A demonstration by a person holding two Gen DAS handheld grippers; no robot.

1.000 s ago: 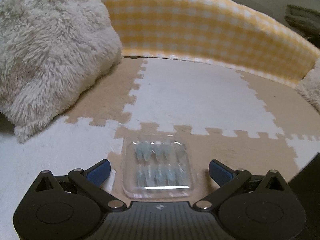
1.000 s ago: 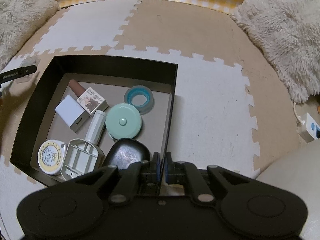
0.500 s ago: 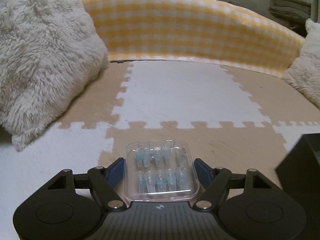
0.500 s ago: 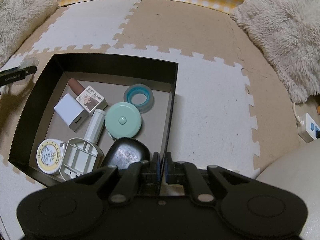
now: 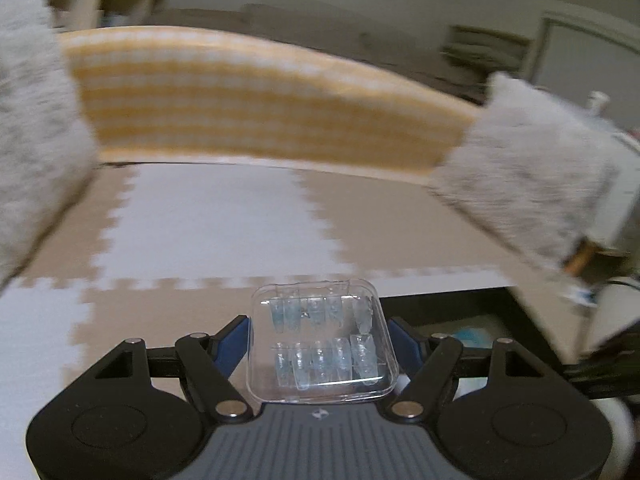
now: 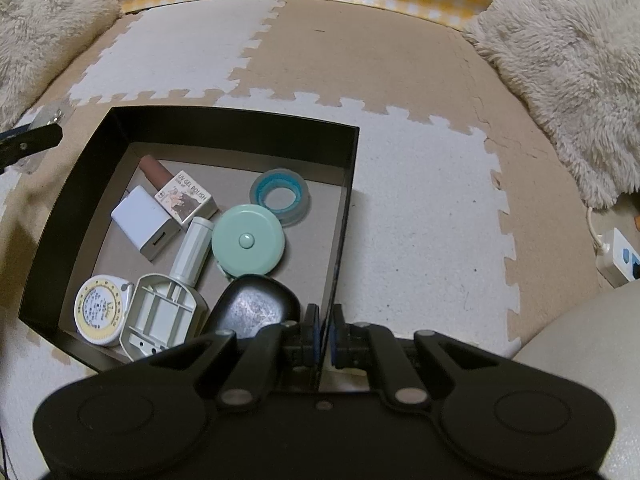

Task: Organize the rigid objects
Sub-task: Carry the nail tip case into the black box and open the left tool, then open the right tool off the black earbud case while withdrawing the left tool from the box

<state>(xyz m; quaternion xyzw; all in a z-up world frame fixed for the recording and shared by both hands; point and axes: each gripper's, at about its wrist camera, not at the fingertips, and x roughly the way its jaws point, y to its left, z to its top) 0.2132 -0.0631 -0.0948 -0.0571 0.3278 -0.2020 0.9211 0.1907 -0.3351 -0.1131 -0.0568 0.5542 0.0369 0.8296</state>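
Your left gripper [image 5: 322,344] has its blue pads pressed on both sides of a clear plastic case [image 5: 322,342], jaws about half open to fit its width. The case is off the mat and level, and holds two rows of pale blue tips. Below and beyond it you can see the black box [image 5: 460,306], with the foam puzzle mat [image 5: 216,216] stretching toward the yellow checked bumper [image 5: 260,100]. This view is smeared with motion blur.

Your right gripper [image 6: 325,334] is clamped nearly shut on the right wall of the black box [image 6: 344,216], one pad inside, one outside, near the box's front corner.

Inside the box:
- mint round tape measure [image 6: 248,240], mid-floor
- blue tape roll [image 6: 280,196], just behind it, near the right wall
- white charger block [image 6: 146,222], left side
- gel polish carton [image 6: 186,198] touching the charger, with a brown bottle [image 6: 154,170] behind it
- white tube [image 6: 194,252] leaning between charger and tape measure
- yellow-rimmed round tin [image 6: 100,310], front left corner
- grey plastic frame [image 6: 162,316] beside it
- black oval case [image 6: 256,306], front, just by your right pads

Fluffy cushions [image 6: 568,76] lie at both far corners of the mat. A white power strip [image 6: 618,256] sits at the right edge.
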